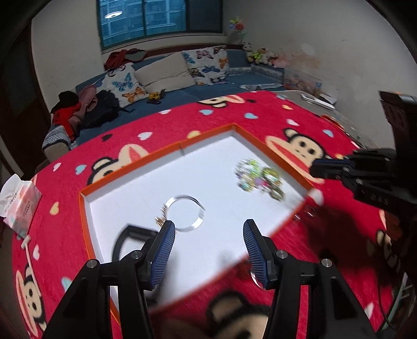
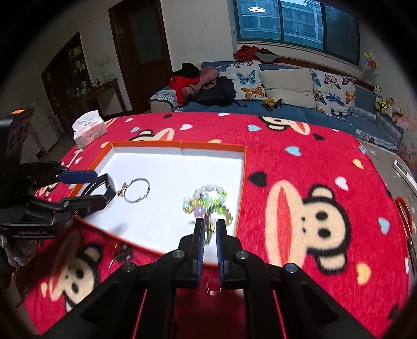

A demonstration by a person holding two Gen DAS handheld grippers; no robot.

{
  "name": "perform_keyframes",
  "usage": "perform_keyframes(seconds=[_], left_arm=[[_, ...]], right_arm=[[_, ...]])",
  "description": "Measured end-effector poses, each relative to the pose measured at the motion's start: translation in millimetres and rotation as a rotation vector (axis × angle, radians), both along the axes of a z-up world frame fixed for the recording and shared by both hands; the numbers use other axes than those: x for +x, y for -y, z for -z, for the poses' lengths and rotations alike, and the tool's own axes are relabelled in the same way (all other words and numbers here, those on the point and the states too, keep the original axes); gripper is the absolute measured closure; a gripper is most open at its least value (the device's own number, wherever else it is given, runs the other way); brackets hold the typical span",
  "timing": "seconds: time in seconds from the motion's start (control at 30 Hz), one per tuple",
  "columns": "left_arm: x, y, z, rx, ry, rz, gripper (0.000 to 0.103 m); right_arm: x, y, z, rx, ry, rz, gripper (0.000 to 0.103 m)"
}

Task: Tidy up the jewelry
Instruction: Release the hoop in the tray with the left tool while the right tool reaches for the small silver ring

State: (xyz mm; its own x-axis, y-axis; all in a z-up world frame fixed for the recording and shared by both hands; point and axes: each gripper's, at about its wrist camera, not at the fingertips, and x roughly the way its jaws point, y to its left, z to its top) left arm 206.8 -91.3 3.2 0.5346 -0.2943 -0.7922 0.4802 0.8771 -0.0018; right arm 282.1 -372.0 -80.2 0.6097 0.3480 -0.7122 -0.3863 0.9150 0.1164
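Home living room: cushioned sofa (image 2: 286, 104), plush toys (image 2: 388, 107), window (image 2: 294, 20).

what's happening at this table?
A person holds a gripper in each hand over a shallow orange-rimmed tray on a red monkey-print cloth, sorting jewelry. A silver bangle and a pile of beaded bracelets lie in the tray. The left gripper is open above the bangle, with nothing in it. The right gripper is shut near the bead pile; whether it pinches anything is unclear. Some small pieces are still on the cloth.
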Motion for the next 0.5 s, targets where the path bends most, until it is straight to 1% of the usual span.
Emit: perform_keyframes(seconds=[0.07, 0.17, 0.23, 0.33, 0.4, 0.5], left_arm=[[-17.6, 3.0, 1.2, -0.002, 0.001, 0.021, 0.045], [-39.6, 6.3, 9.2, -0.022, -0.031, 0.053, 0.045], [-47.3, 8.1, 18.1, -0.036, -0.062, 0.064, 0.045], [-48.0, 9.8, 34.7, -0.033, -0.103, 0.054, 0.045], [-44.5, 9.7, 44.5, -0.044, -0.13, 0.047, 0.048], [-36.7, 9.7, 53.3, -0.049, -0.148, 0.04, 0.053]], right_arm=[[-6.7, 2.3, 0.5, 0.006, -0.002, 0.001, 0.093], [-15.9, 7.1, 2.8, 0.02, -0.009, 0.008, 0.093], [-19.5, 9.0, 5.5, 0.028, -0.016, 0.011, 0.092], [-22.0, 10.1, 10.5, 0.035, -0.027, 0.013, 0.093], [-23.1, 10.2, 13.5, 0.04, -0.035, 0.014, 0.093], [-23.3, 11.4, 17.2, 0.041, -0.042, 0.013, 0.093]])
